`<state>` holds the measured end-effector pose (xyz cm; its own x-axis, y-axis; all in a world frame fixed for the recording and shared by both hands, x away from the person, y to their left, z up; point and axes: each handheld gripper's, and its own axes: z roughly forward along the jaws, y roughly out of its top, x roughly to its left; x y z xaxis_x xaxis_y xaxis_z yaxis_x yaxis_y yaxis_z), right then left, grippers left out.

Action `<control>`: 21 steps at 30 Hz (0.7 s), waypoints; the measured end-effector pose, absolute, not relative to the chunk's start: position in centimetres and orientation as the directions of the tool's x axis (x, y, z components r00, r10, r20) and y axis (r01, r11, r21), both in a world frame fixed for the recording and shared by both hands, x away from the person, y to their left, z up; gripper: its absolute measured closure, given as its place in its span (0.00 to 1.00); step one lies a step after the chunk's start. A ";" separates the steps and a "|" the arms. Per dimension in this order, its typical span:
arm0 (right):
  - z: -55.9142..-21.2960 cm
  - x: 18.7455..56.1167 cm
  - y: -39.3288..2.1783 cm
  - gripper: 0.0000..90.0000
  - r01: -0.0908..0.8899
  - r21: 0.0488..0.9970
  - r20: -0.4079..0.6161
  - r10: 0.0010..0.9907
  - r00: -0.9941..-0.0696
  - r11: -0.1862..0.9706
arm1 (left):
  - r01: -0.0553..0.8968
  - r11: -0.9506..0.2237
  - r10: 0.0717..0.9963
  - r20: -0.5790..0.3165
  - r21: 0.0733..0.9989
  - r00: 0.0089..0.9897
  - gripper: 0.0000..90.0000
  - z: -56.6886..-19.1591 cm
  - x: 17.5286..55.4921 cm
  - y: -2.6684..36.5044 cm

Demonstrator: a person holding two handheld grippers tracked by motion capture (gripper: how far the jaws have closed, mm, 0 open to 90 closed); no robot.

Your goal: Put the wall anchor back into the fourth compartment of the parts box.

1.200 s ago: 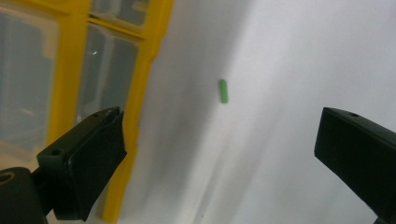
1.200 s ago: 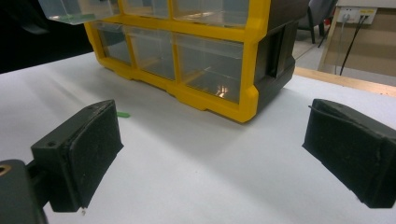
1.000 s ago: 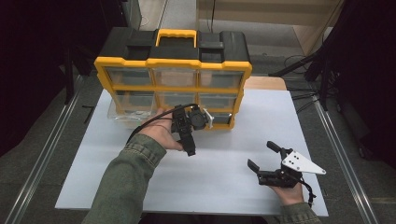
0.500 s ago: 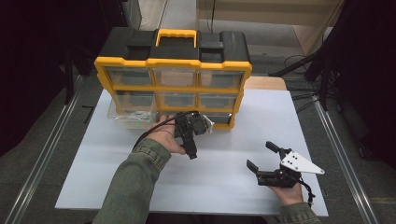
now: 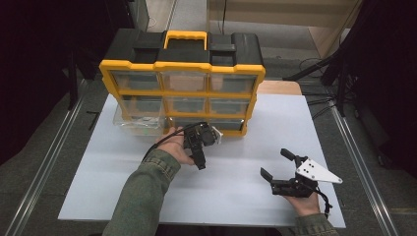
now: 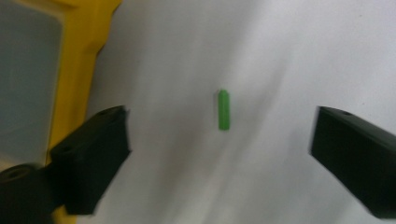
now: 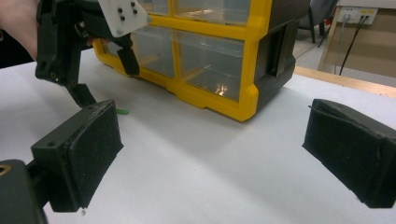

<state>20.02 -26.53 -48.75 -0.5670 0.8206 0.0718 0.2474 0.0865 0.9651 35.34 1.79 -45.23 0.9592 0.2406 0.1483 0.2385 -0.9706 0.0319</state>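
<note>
A small green peg (image 6: 223,110) lies on the white tabletop in the left gripper view, squarely between the wide-apart jaws of my left gripper (image 6: 219,140). That peg (image 7: 122,111) also appears in the right gripper view, just below the left gripper (image 7: 108,83). In the high view the left gripper (image 5: 202,147) points down at the table right in front of the yellow drawer organizer (image 5: 182,93). The right gripper (image 5: 277,163) rests open near the table's front right, nothing between its jaws (image 7: 212,149).
The organizer (image 7: 205,46) has clear drawers, a black back and a yellow handle. A clear plastic drawer (image 5: 135,120) lies on the table by its front left. The white tabletop (image 5: 236,201) ends close to the right hand; a wooden board (image 5: 280,87) sits behind.
My left gripper has shifted a little to the right along the organizer's front and slightly lower. The right gripper has stayed put.
</note>
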 end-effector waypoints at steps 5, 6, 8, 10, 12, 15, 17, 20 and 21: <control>-48.8 20.2 -26.4 0.05 0.248 0.965 0.070 0.818 -0.571 0.090 | 0.216 -0.976 0.217 0.146 0.026 0.965 0.18 -46.1 35.4 1.9; -48.8 20.2 -26.4 0.05 0.247 0.965 0.071 0.818 -0.571 0.089 | 0.217 -0.976 0.219 0.138 0.032 0.966 0.24 -46.2 35.4 2.0; -48.8 20.2 -26.5 0.05 0.246 0.965 0.070 0.818 -0.571 0.089 | 0.213 -0.976 0.216 0.129 0.035 0.968 0.34 -46.3 35.5 1.9; -48.8 20.2 -26.5 0.05 0.246 0.965 0.071 0.817 -0.572 0.089 | 0.206 -0.978 0.208 0.107 0.026 0.972 0.40 -46.4 35.6 1.8; -48.8 20.2 -26.5 0.05 0.246 0.965 0.070 0.817 -0.573 0.090 | 0.201 -0.979 0.202 0.087 0.017 0.975 0.44 -46.5 35.8 1.8; -48.8 20.2 -26.5 0.05 0.246 0.965 0.067 0.815 -0.576 0.095 | 0.205 -0.979 0.205 0.087 0.014 0.975 0.49 -46.6 36.0 1.9; -48.8 20.1 -26.4 0.05 0.247 0.964 0.066 0.813 -0.579 0.097 | 0.206 -0.979 0.206 0.091 0.013 0.974 0.53 -46.6 36.1 1.9; -48.8 20.1 -26.4 0.05 0.248 0.964 0.067 0.813 -0.578 0.097 | 0.198 -0.980 0.198 0.083 0.011 0.977 0.65 -46.6 36.1 1.9; -48.8 20.1 -26.4 0.05 0.248 0.964 0.067 0.813 -0.579 0.096 | 0.200 -0.980 0.200 0.069 0.008 0.977 0.68 -46.7 36.1 1.8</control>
<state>20.12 -26.39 -48.80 -0.5786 0.8128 0.0673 0.2477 0.0965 0.9640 36.10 1.85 -46.73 0.9773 0.2004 0.0687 0.2003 -0.9797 0.0080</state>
